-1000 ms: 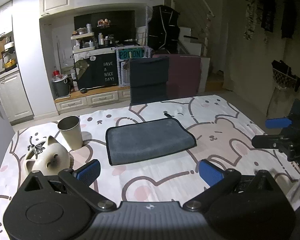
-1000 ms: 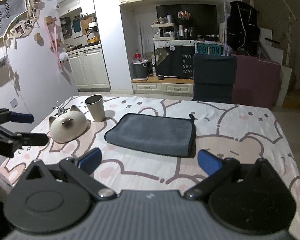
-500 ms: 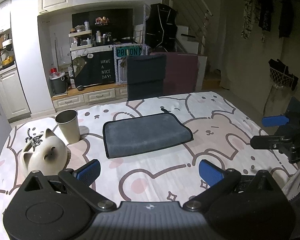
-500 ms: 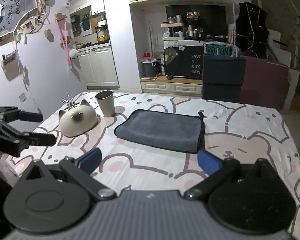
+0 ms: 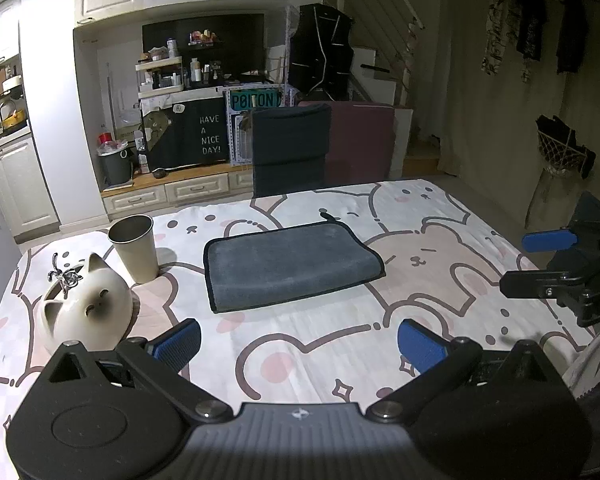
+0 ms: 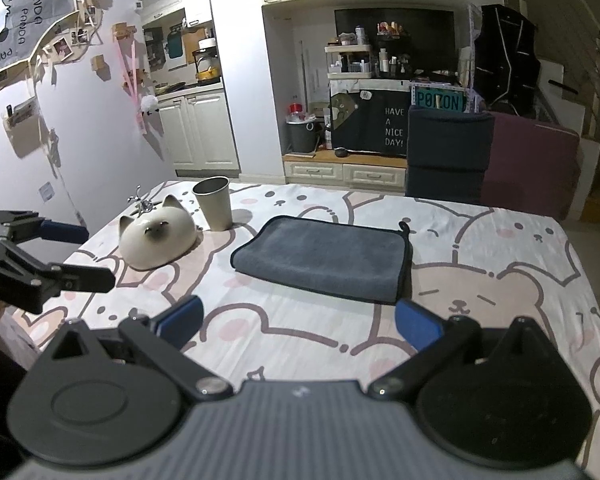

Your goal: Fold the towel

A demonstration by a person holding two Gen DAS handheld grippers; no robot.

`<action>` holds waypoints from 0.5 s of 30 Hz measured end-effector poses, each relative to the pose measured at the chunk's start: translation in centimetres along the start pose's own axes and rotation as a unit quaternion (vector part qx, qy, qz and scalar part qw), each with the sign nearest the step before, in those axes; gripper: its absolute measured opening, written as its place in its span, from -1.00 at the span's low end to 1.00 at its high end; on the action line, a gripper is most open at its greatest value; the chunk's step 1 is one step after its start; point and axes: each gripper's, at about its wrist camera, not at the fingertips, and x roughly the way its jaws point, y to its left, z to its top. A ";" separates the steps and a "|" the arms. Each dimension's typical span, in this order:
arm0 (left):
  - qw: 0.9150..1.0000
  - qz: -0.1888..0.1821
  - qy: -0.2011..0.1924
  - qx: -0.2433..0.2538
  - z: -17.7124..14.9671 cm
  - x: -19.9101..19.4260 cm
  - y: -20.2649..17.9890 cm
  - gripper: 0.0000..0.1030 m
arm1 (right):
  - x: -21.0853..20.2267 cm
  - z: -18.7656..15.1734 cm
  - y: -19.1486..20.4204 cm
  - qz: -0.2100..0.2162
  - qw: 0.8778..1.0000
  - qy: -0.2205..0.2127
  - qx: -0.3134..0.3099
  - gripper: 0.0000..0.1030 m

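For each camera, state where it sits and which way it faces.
Left wrist: on the left gripper, facing across the table at the grey towel; own blue fingers show, right gripper at the right edge.
Right wrist: on the right gripper, facing the towel; left gripper at the left edge.
Shared: towel, cup, cat figurine.

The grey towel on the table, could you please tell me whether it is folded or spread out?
Folded. The grey towel lies flat as a compact rectangle, doubled layers showing at its rounded edge, hanging loop at a far corner.
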 end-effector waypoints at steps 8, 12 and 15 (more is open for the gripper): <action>1.000 -0.002 0.000 -0.001 0.0 0.1 -0.2 1.00 | 0.0 0.0 0.0 0.001 1.000 0.000 0.000 0.99; 1.000 -0.001 0.000 -0.001 0.0 0.2 -0.2 1.00 | 0.0 0.0 0.0 0.001 1.000 0.000 0.000 0.99; 1.000 -0.002 0.000 -0.001 0.0 0.2 -0.2 1.00 | 0.0 0.0 0.0 0.001 1.000 0.000 0.000 0.99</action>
